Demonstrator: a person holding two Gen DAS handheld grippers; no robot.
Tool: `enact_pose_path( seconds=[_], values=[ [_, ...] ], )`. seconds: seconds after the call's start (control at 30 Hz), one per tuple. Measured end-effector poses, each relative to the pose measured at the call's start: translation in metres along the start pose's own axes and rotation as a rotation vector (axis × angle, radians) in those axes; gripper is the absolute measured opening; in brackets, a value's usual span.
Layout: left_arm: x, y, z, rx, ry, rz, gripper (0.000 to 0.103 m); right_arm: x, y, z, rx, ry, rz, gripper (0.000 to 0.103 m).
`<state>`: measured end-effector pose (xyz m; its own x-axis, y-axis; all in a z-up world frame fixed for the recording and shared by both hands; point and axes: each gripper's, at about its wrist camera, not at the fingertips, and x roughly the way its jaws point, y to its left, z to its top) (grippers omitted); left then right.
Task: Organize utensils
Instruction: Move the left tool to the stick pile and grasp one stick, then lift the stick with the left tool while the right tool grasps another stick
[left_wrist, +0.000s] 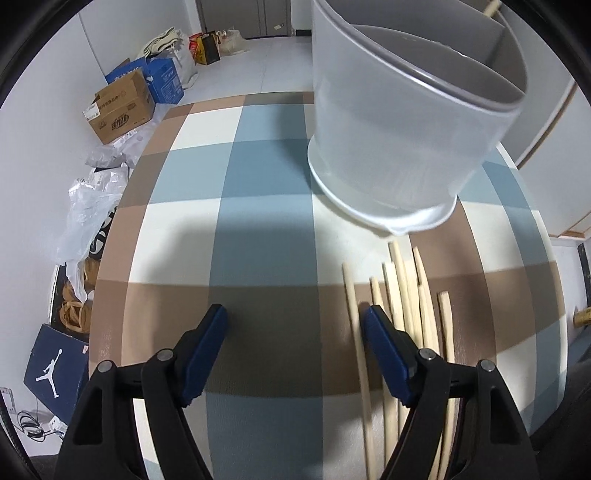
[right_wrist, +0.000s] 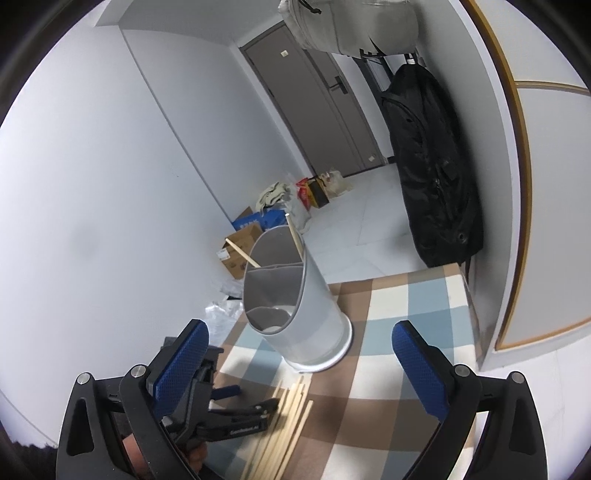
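Several pale wooden chopsticks (left_wrist: 406, 295) (right_wrist: 288, 417) lie side by side on the checked tablecloth (left_wrist: 258, 221), just in front of a translucent grey divided utensil holder (left_wrist: 388, 147) (right_wrist: 317, 314). Two chopsticks (right_wrist: 295, 232) stand in the holder's far compartment. My left gripper (left_wrist: 295, 314) (right_wrist: 255, 397) points steeply down at the cloth, open. Its right finger (left_wrist: 380, 332) rests over the bundle's left side, with the leftmost chopstick just inside it and no pad pressing. My right gripper (right_wrist: 299, 328) hangs open above the table's near side, empty, facing the holder.
Cardboard boxes (left_wrist: 122, 107), plastic bags (left_wrist: 88, 214) and a shoe box (left_wrist: 55, 365) crowd the floor left of the table. A black coat (right_wrist: 432, 166) hangs by the wall at the table's far right. A grey door (right_wrist: 317, 99) stands beyond.
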<state>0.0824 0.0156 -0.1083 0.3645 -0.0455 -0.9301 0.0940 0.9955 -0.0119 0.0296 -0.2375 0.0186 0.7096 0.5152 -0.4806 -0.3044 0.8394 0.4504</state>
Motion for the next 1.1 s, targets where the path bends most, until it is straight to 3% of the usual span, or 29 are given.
enact_pose_path(
  seconds=[0.17, 0.4, 0.5, 0.63, 0.83, 1.1],
  values=[
    [0.002, -0.010, 0.005, 0.015, 0.007, -0.022, 0.060, -0.001, 0.001, -0.001, -0.012, 0.006, 0.003, 0.101],
    [-0.004, -0.021, -0.001, 0.065, -0.035, -0.057, 0.017, 0.001, -0.006, -0.003, 0.007, 0.042, -0.004, 0.100],
    [-0.005, -0.017, -0.001, 0.050, -0.043, -0.083, 0.003, 0.003, -0.008, -0.005, 0.010, 0.060, -0.007, 0.100],
    [-0.005, -0.005, 0.000, -0.016, -0.039, -0.137, 0.000, 0.008, -0.007, -0.009, 0.000, 0.094, -0.024, 0.100],
    [-0.010, 0.006, -0.003, -0.077, -0.053, -0.144, 0.000, 0.026, -0.010, -0.020, -0.001, 0.189, -0.058, 0.094],
    [-0.042, 0.022, 0.002, -0.144, -0.161, -0.216, 0.000, 0.067, -0.010, -0.043, -0.001, 0.382, -0.072, 0.067]
  ],
)
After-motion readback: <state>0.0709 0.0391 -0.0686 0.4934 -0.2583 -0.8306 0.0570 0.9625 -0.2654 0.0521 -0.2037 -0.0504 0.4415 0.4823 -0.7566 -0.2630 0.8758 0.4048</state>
